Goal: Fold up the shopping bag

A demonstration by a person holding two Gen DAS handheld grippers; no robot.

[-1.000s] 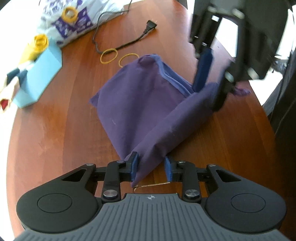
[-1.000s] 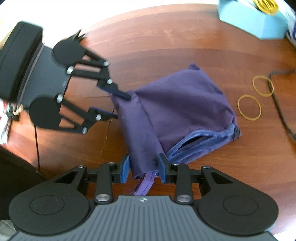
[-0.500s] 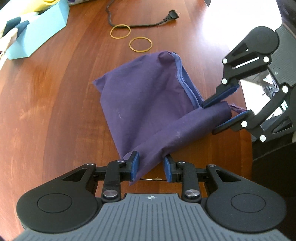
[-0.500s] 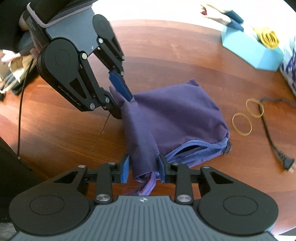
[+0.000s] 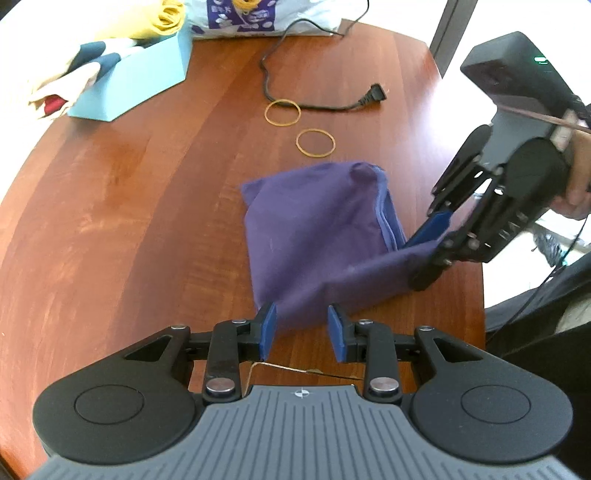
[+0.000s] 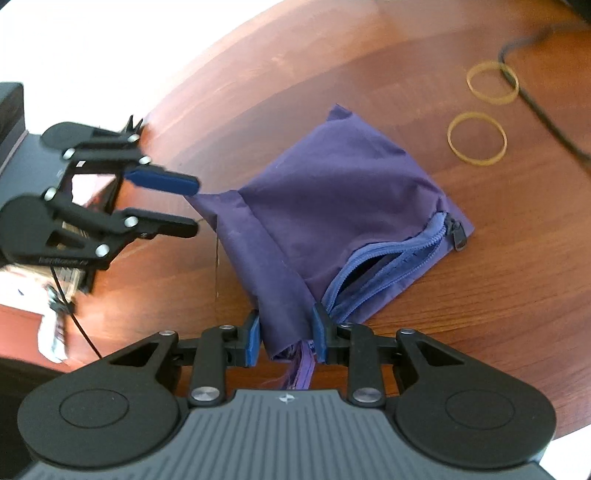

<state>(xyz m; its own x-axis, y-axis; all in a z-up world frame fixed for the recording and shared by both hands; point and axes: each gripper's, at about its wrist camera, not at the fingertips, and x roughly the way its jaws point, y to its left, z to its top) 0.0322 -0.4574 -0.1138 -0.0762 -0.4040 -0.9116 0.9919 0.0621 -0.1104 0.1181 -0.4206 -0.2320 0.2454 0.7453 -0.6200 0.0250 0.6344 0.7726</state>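
Observation:
The purple shopping bag (image 5: 317,236) lies folded on the wooden table, its blue zipper (image 6: 384,266) partly open. A folded band of cloth runs along its near edge between the two grippers. My left gripper (image 5: 301,328) is open and empty, its blue pads just clear of the bag's corner; it also shows in the right wrist view (image 6: 192,206), a short gap from the fabric. My right gripper (image 6: 286,339) is shut on the band's other end and also shows in the left wrist view (image 5: 428,251).
Two yellow rubber bands (image 5: 282,112) (image 5: 316,143) and a black power cord (image 5: 325,105) lie beyond the bag. A light blue box (image 5: 136,81) with cloths and a white printed plastic bag (image 5: 255,18) stand at the far edge. The table edge (image 5: 480,280) runs close on the right.
My left gripper has opened, let go of the bag's corner and pulled back a little. The folded band has dropped onto the table. The right gripper keeps its hold.

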